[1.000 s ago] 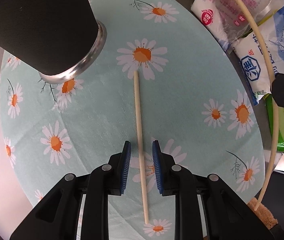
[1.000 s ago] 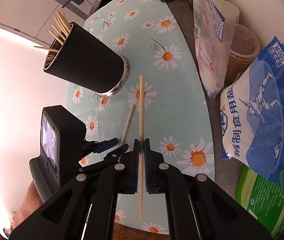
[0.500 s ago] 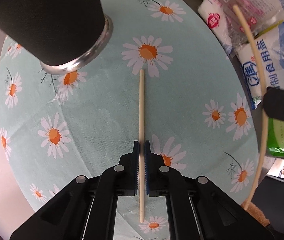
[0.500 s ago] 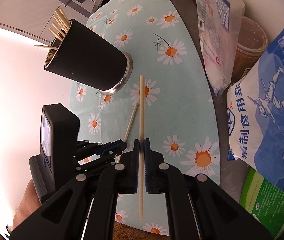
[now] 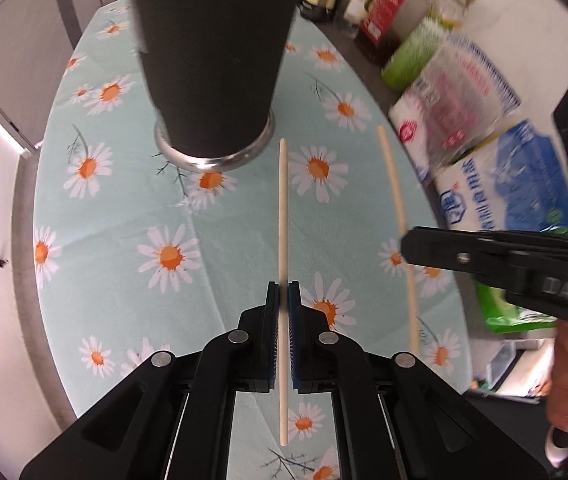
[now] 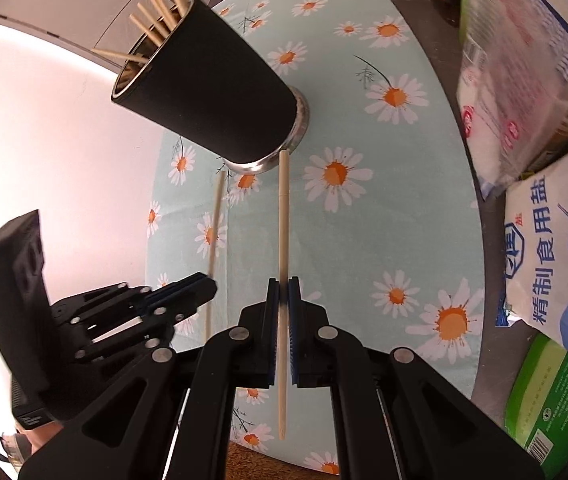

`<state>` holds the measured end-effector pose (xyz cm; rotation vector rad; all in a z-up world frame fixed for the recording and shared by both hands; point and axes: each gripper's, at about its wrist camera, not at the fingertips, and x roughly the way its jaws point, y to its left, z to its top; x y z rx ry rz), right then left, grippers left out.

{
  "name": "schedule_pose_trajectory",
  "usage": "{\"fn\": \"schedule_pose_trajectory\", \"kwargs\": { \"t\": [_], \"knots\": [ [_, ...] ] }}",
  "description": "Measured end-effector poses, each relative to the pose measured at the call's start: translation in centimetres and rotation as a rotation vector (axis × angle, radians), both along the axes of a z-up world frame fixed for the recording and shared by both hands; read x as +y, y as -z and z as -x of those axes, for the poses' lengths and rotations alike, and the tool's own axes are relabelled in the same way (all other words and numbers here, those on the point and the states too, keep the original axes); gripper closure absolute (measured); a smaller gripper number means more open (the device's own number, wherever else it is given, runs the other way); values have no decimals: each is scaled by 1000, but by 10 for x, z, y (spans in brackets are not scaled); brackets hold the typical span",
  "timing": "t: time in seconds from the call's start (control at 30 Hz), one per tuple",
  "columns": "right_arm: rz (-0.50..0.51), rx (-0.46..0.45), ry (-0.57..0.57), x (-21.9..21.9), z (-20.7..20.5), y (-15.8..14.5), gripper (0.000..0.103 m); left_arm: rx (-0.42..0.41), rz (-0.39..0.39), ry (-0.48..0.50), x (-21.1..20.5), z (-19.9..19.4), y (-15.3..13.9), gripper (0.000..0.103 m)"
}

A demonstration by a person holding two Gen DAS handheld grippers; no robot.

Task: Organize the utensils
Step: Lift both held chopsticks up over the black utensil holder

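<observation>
A: Pinching one chopstick each, as far as I can see. The left gripper (image 5: 283, 304) has its jaws pressed together on a pale chopstick (image 5: 282, 216), taken a little below its middle, so a short tail hangs near the camera and the longer part points away toward the cup. The right gripper (image 6: 283, 292) is clamped the same way on the second chopstick (image 6: 283, 232). Both sticks look lifted off the daisy tablecloth (image 5: 123, 208).

B: How will they handle?

A: My guess is light, stiff and smooth. A thin round stick can swivel between flat pads, so a hold nearer the middle would steady it. Little chance of breaking. The far tip must clear the rim, and the cup is crowded.

B: Where is the cup?

A: Further off, the black cup (image 5: 211, 64) stands on the cloth, upright, with a metal ring at its foot and many chopsticks (image 6: 155, 20) leaning inside. The right stick's far tip sits close to that foot.

B: Any writing?

A: "DAS" on the other tool's body in the left view. On the right, beyond the cloth, a blue and white salt bag (image 6: 556, 248) reads 精制食用盐. The green packet nearer has print too small to read.
</observation>
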<state>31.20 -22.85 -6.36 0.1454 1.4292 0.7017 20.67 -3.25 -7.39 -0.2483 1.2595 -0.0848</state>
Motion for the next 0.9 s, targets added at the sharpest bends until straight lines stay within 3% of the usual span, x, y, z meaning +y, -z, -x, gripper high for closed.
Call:
{"fn": "schedule_pose_trajectory", "kwargs": {
  "t": [0.37,0.9],
  "knots": [
    [-67,-121,-61,39,9,-53,97,-165,92,-63,37,19,-46,99],
    [-166,-365,-54,65,-20,-137,97,-443,166,-72,76,-13,-132,99]
  ]
}}
